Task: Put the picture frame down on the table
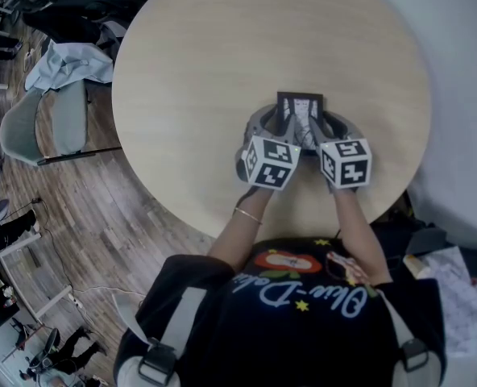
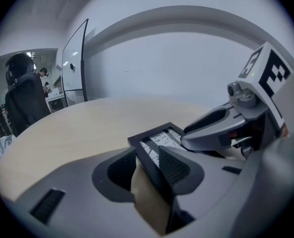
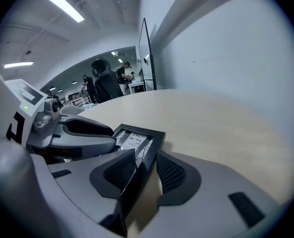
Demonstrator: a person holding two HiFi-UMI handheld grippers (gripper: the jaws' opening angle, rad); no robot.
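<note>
The black picture frame (image 1: 300, 110), judged light, stiff and probably fragile across its face, is held low over the round wooden surface (image 1: 222, 63), its side rails clenched between the fingers of the left gripper (image 2: 148, 168) and right gripper (image 3: 146, 170).

The picture frame (image 1: 300, 110) is a small rectangle with a black rim around a white print marked in dark lines. It sits face up, close to flat, on the person's side of the round pale wood table (image 1: 206, 47). Its 2 long sides are pinched, 1 by the left gripper (image 2: 149, 165) and 1 by the right gripper (image 3: 144, 168).
</note>
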